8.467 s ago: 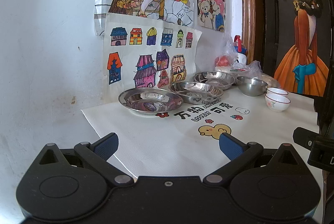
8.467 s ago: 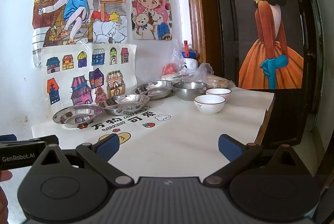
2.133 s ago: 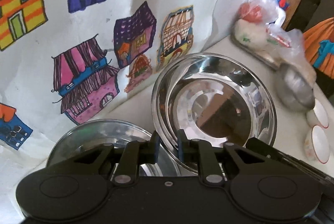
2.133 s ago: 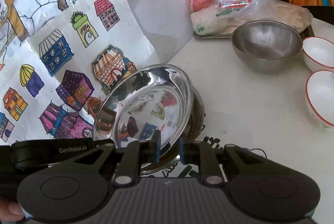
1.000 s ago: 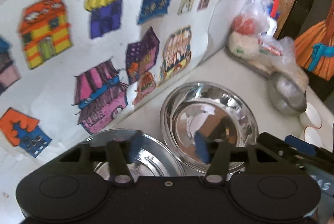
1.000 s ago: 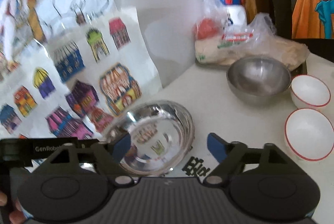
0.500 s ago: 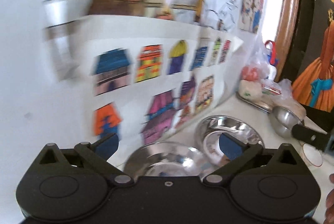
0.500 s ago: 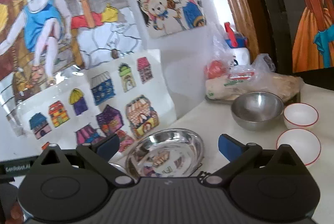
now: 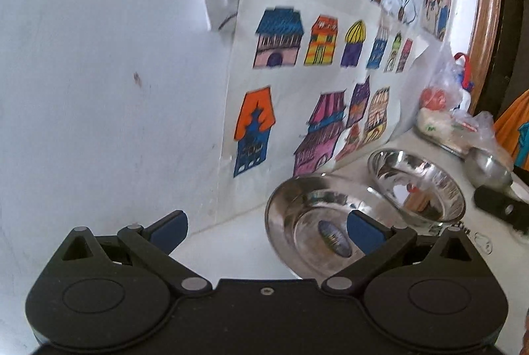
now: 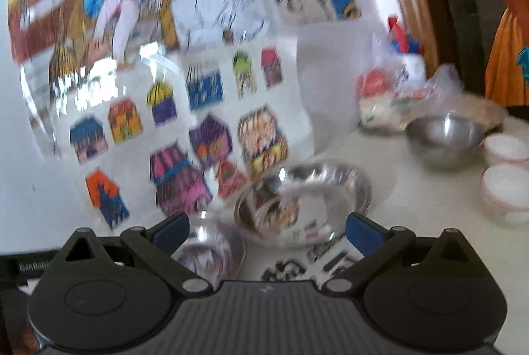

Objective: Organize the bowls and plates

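A single steel plate lies on the white table near the wall. To its right stands a stack of steel plates. My left gripper is open and empty, raised above the table's left part. In the blurred right wrist view the stack sits ahead and the single plate lies low on the left. A steel bowl and two white bowls with red rims stand at the right. My right gripper is open and empty above the table.
Children's drawings are taped to the wall behind the plates. Plastic bags with food lie on a tray at the back right. A dark door with a painted figure stands at the right. The other gripper's body shows at the right edge.
Both grippers were shut on steel plates, set them on the stack, opened, then pulled back and up. The left view has swung further left towards the wall.
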A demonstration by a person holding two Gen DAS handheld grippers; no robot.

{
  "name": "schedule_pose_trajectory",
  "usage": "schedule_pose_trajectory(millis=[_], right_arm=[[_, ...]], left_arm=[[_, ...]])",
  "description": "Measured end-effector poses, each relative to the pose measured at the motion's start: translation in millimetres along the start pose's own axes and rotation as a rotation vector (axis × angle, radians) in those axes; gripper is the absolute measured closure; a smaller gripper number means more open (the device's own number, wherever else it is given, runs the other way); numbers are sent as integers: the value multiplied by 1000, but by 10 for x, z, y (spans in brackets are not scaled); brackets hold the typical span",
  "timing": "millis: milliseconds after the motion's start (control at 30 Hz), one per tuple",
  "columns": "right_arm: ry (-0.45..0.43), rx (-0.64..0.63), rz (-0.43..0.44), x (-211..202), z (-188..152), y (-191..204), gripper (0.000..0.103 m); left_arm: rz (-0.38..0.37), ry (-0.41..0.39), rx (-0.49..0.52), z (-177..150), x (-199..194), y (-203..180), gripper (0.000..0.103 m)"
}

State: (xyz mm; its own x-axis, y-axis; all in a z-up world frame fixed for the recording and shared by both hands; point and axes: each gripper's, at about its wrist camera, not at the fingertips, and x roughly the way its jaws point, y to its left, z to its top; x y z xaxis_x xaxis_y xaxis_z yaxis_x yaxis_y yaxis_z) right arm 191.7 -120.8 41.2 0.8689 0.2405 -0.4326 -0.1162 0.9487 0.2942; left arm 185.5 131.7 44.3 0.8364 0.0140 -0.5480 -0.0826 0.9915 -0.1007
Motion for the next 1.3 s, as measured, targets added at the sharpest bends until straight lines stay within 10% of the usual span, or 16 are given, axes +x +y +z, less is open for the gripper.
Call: schedule_pose_trajectory(millis=[900,1300], right_arm=[[175,-19,89,613,-266,199,14],[180,-20,117,649,-287,232,59]], left_arm=[[-39,15,2,-203,417,152,2],[-93,53,-20,-209,491,110,33]])
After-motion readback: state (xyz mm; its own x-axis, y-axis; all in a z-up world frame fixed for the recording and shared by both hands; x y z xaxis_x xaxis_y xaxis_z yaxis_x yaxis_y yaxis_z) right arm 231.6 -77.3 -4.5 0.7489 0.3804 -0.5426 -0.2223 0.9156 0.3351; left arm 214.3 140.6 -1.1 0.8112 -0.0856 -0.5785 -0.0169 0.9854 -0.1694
